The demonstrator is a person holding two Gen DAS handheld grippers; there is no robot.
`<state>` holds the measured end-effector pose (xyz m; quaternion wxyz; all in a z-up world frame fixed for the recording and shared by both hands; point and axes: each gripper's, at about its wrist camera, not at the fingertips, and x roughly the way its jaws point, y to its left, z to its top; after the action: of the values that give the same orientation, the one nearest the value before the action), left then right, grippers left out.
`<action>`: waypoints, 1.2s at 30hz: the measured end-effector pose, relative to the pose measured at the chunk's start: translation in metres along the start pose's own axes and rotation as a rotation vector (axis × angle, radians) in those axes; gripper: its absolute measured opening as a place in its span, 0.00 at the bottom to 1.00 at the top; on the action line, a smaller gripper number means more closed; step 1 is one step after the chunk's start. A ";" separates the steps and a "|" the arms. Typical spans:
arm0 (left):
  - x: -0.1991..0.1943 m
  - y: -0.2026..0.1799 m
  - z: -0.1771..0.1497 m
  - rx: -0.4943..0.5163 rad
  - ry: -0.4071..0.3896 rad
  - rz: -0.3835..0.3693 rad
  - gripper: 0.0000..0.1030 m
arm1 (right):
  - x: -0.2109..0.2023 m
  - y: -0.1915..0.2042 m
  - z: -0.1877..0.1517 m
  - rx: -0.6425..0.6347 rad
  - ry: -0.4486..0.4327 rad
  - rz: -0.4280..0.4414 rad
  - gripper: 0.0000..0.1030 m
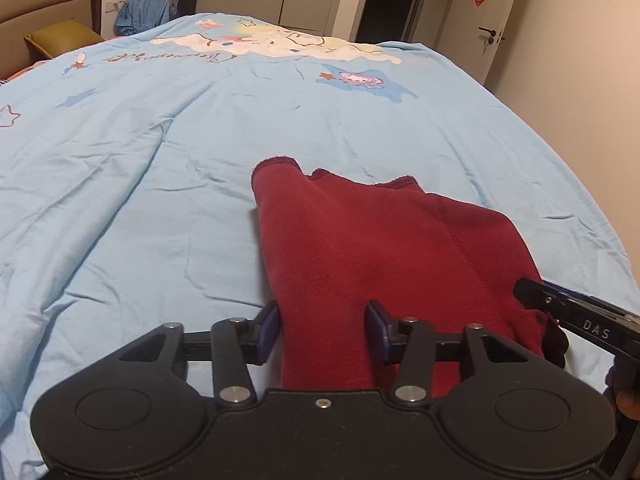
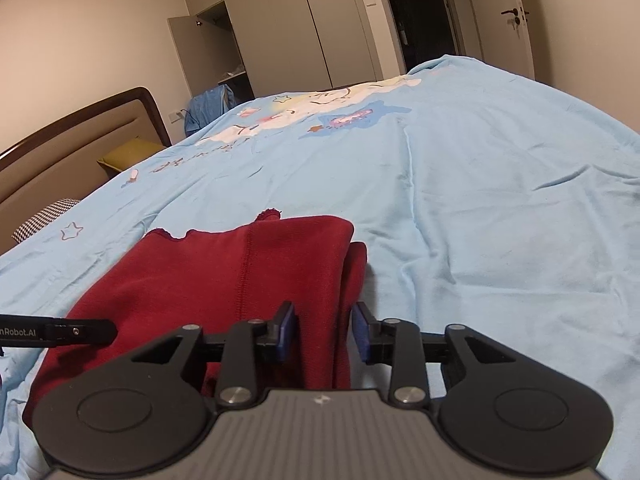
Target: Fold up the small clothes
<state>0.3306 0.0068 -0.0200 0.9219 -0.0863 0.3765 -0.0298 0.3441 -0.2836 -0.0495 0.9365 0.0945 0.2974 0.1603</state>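
Note:
A dark red garment (image 1: 360,248) lies folded on the light blue bedsheet (image 1: 160,180). My left gripper (image 1: 325,332) is open, its blue pads on either side of the garment's near left edge. In the right wrist view the garment (image 2: 224,276) lies ahead and to the left. My right gripper (image 2: 324,334) is open with a narrower gap, its pads astride the garment's near right folded edge. The right gripper's finger (image 1: 568,312) shows at the right of the left wrist view. The left gripper's finger (image 2: 76,330) shows at the left of the right wrist view.
The bed has a brown headboard (image 2: 72,140) at the left with a yellow pillow (image 2: 128,156). A blue cloth (image 1: 148,10) hangs beyond the bed. Wardrobes (image 2: 280,28), a dark doorway (image 2: 420,12) and a white door (image 1: 480,12) stand behind.

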 end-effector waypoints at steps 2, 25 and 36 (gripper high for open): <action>-0.004 0.000 0.001 0.000 -0.008 0.018 0.61 | -0.004 0.003 0.000 -0.025 -0.017 -0.010 0.42; -0.123 -0.016 -0.026 0.009 -0.252 0.021 0.99 | -0.113 0.039 -0.003 -0.130 -0.227 -0.048 1.00; -0.167 -0.020 -0.075 0.046 -0.312 0.040 0.99 | -0.169 0.059 -0.039 -0.156 -0.255 -0.040 1.00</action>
<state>0.1587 -0.0029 0.0464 0.9714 -0.0610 0.2295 -0.0061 0.1766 -0.2858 0.0244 0.9741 0.0352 0.1646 0.1510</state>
